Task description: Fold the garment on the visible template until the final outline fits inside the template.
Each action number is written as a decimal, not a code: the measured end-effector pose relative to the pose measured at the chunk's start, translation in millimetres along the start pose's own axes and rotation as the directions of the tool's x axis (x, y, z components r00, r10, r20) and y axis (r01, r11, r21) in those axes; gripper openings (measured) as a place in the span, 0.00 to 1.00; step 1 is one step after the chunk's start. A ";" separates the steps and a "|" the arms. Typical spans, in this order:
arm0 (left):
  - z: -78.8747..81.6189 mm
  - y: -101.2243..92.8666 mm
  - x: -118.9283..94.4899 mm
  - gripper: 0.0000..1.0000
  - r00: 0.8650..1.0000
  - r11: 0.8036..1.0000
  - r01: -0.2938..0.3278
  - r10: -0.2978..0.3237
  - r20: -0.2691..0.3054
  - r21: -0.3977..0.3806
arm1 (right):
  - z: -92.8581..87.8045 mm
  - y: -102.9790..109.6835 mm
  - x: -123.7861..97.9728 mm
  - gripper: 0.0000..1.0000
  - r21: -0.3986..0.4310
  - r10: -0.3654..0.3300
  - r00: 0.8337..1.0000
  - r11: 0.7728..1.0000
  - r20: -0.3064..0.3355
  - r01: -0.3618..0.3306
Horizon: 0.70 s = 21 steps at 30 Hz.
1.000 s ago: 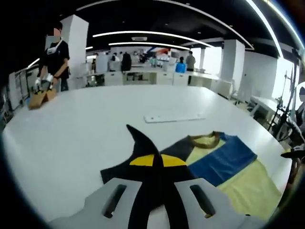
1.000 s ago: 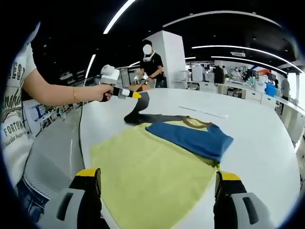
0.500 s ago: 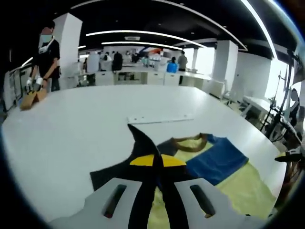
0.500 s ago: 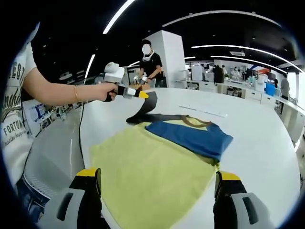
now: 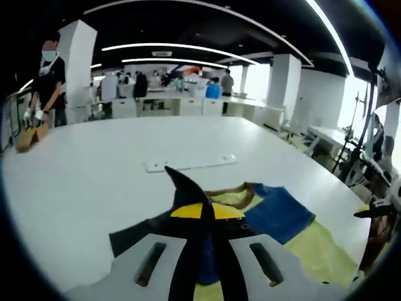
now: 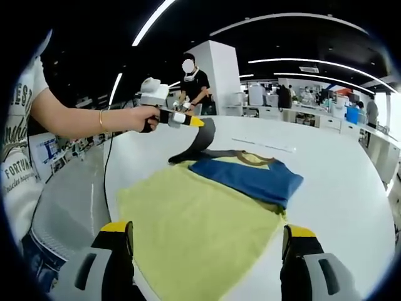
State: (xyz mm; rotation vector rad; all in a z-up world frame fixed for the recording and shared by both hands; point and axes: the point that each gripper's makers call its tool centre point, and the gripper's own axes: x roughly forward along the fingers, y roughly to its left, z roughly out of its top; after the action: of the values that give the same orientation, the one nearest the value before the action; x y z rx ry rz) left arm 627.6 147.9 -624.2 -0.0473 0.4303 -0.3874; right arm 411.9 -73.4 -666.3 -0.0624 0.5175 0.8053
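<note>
yellow, blue and dark shirt is lying flat on the white desk. nearest, the right gripper is hovering at its hem, jaws standing wide apart and holding nothing. farther off, the left gripper is pinching the dark sleeve with jaws closed, lifting it. judging by this, carrying the sleeve low across the chest is keeping the fold flat.

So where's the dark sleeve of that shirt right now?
The dark sleeve is lifted off the white table, pinched in the left gripper. In the right gripper view it hangs at upper left, just beyond the shirt's blue panel.
</note>
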 end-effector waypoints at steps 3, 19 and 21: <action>-2.9 -9.0 4.4 0.00 1.000 1.000 0.019 -0.019 -0.010 0.003 | -2.5 -0.5 0.2 0.98 0.001 -0.002 1.000 1.000 -0.004 0.002; -0.4 -52.6 21.6 0.00 0.993 0.993 0.116 -0.116 -0.001 0.002 | -7.1 -4.8 -0.4 0.98 0.011 -0.016 1.000 1.000 -0.002 0.016; 0.3 -57.9 22.7 0.00 0.992 0.992 0.126 -0.126 0.001 0.004 | -6.4 -4.6 -0.3 0.98 0.010 -0.018 1.000 1.000 0.002 0.018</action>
State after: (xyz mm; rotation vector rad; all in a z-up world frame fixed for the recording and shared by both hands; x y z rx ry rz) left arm 626.0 85.7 -625.7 -0.0708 0.4262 -0.5123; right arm 412.3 -78.4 -672.4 -0.0569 0.5186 0.7846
